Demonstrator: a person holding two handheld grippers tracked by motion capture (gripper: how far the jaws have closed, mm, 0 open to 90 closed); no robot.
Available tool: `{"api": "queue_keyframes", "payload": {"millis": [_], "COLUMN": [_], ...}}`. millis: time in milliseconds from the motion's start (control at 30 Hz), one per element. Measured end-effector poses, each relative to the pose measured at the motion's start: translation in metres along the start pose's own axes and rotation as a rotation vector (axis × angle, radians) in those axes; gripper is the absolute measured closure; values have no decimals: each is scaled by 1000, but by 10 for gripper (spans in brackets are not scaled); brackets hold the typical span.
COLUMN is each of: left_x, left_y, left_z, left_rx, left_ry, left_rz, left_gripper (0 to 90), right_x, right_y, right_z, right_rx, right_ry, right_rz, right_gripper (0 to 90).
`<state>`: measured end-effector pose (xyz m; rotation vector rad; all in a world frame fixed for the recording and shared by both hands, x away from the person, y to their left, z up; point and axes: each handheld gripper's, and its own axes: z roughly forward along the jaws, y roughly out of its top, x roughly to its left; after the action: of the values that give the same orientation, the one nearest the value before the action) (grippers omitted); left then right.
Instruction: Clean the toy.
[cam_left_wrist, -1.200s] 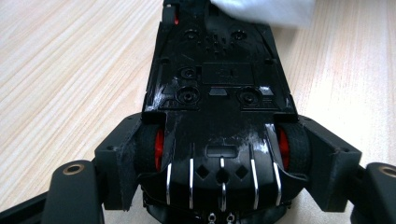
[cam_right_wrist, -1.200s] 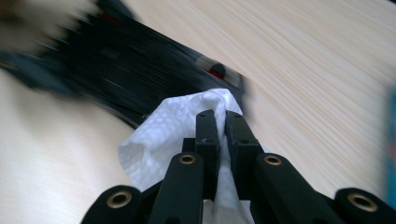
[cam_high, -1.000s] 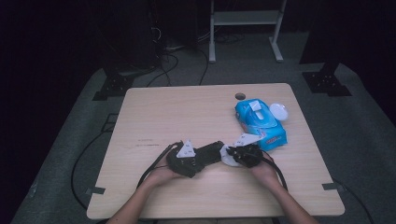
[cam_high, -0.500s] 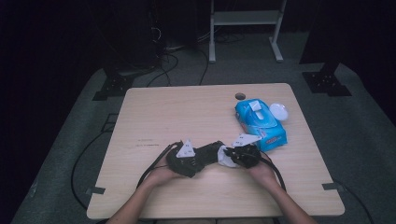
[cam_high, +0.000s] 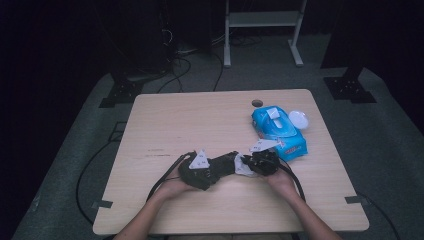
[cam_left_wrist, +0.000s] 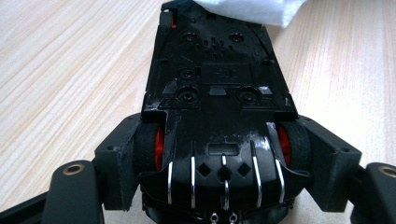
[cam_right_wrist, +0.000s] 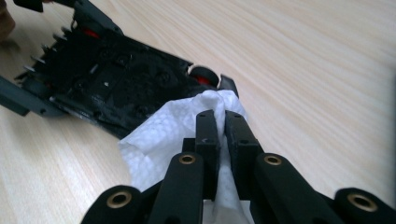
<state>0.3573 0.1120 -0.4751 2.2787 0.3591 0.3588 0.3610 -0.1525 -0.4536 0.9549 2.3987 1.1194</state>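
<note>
From above, the left claw and right claw meet low on the pale wooden surface, near a blue wipes packet.

In the left gripper view, its 2 jaws clamp an upturned black toy car with red wheel hubs.

In the right gripper view, narrow jaws pinch a crumpled white tissue touching the car's underside.

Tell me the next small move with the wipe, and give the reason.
Probably draw the white wipe along the toy car's underside. The right gripper pinches the wipe at the car's far end, while the left gripper clamps the upturned car across its wheels.
</note>
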Motion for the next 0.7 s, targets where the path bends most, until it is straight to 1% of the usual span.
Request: {"api": "queue_keyframes", "payload": {"millis": [67,100,133,200,233,300,333,367,433,467,500,533,567,600,667,700], "left_x": [0,0,0,0,-1,-1,-1,-1,-1,0,0,0,0,0,0,0], "left_y": [0,0,0,1,1,-1,-1,-1,-1,0,0,0,0,0,0,0], "left_z": [0,0,0,0,0,-1,-1,-1,-2,-2,-2,-2,-2,-2,-1,-1], "left_rx": [5,7,8,10,11,10,8,5,-2,0,0,2,2,3,3,2], "left_ry": [0,0,0,4,5,0,-1,-3,-5,-4,-5,-5,-4,-4,-4,-5], "left_rz": [9,13,17,23,25,19,15,14,10,16,17,18,18,17,17,15], "left_gripper": [248,248,248,248,248,248,248,248,248,249,248,248,248,248,248,248], "right_x": [4,7,11,21,27,32,29,26,16,10,4,-1,-4,-5,-2,3], "right_y": [7,12,17,27,31,37,37,36,32,28,25,21,19,19,22,25], "right_z": [1,3,6,15,19,26,28,27,26,24,23,21,20,19,19,20], "right_rx": [-4,-7,-13,-21,-26,-17,-17,-11,-7,4,11,16,16,14,10,1], "right_ry": [5,18,30,44,54,50,40,26,-17,-44,-59,-64,-59,-46,-43,-17], "right_rz": [-30,-41,-49,-83,-92,-110,-112,-101,-94,-81,-58,-38,-17,-8,-27,-25], "right_gripper": [844,845,844,844,844,844,844,844,844,844,844,844,844,844,844,845]}}
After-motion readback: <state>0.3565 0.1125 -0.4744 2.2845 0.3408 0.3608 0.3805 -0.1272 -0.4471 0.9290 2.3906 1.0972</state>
